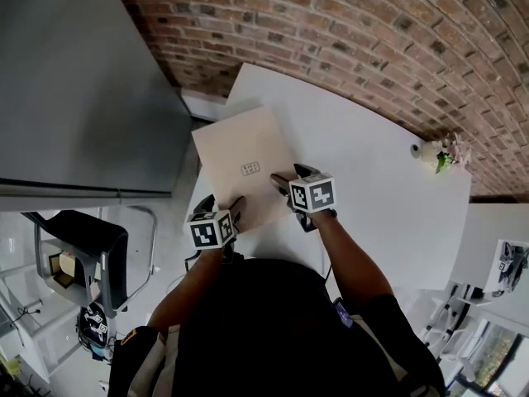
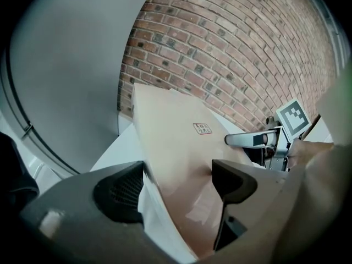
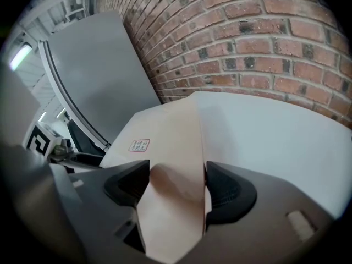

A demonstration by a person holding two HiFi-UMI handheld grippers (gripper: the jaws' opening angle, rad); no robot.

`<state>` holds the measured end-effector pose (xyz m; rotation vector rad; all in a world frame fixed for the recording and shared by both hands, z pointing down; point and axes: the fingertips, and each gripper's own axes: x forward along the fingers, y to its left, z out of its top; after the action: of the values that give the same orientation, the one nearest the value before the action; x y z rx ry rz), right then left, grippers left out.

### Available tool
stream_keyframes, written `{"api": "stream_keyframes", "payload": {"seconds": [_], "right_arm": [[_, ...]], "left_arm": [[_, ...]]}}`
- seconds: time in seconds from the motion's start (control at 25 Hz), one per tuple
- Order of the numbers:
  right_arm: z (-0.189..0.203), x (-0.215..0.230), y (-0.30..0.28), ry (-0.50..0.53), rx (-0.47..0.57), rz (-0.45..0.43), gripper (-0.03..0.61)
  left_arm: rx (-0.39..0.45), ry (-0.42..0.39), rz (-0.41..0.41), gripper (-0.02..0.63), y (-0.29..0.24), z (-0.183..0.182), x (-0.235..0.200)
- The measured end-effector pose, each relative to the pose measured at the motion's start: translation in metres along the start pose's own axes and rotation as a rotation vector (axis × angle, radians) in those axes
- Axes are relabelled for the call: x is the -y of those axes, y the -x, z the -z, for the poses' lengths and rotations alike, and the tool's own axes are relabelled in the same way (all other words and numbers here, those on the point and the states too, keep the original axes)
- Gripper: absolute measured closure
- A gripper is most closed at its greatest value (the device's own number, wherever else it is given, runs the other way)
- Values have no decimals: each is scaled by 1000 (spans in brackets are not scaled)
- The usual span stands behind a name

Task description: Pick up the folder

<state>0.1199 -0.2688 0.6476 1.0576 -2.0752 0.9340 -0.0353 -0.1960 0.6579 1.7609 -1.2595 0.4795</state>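
Note:
A beige folder with a small printed label lies on the white table, its near edge towards me. My left gripper is at the folder's near left corner. In the left gripper view the folder runs between the wide jaws of that gripper, and the pads do not clamp it. My right gripper is at the near right corner. In the right gripper view the folder's corner fills the gap of that gripper, slightly bulged, with the jaws wide apart.
A brick wall backs the table. A tall grey panel stands at the left, close to the folder's left side. A small white device and a little plant sit at the table's far right. A dark chair is lower left.

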Motion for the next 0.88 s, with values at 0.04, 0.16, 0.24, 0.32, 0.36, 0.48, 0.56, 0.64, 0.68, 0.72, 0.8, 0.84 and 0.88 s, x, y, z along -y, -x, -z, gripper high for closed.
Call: {"api": "stream_keyframes", "payload": {"seconds": [0.04, 0.16, 0.24, 0.32, 0.36, 0.48, 0.56, 0.64, 0.68, 0.72, 0.8, 0.84, 0.88], "right_arm": [[0, -1, 1, 3, 1, 7, 259], [-1, -4, 10, -1, 24, 27, 264], [-3, -7, 20, -18, 54, 40, 264], [-5, -11, 32, -31, 86, 51, 264], [-6, -13, 38, -35, 102, 57, 265], [-9, -21, 59, -38, 149, 76, 265], [-11, -27, 73, -34, 181, 93, 267], [-15, -34, 88, -32, 217, 108, 267], [-17, -38, 95, -32, 236, 114, 268], [-19, -41, 103, -33, 256, 119, 268], [-25, -50, 119, -30, 299, 123, 270], [-28, -56, 127, -25, 323, 124, 272], [-31, -61, 135, -18, 350, 127, 273]], "left_arm": [[-4, -3, 6, 224, -1, 1, 1], [13, -10, 26, 224, 5, -4, 5], [43, -28, 27, 224, 15, -14, 9], [67, -55, 33, 225, 25, -20, 15], [77, -70, 37, 225, 29, -23, 18], [107, -107, 51, 225, 44, -29, 27], [120, -128, 60, 224, 54, -32, 33], [139, -150, 72, 222, 65, -37, 39], [152, -162, 78, 222, 70, -41, 43], [167, -175, 84, 222, 77, -44, 46], [197, -198, 99, 222, 90, -53, 52], [214, -209, 107, 221, 98, -57, 55], [233, -221, 114, 221, 106, -62, 58]]}}
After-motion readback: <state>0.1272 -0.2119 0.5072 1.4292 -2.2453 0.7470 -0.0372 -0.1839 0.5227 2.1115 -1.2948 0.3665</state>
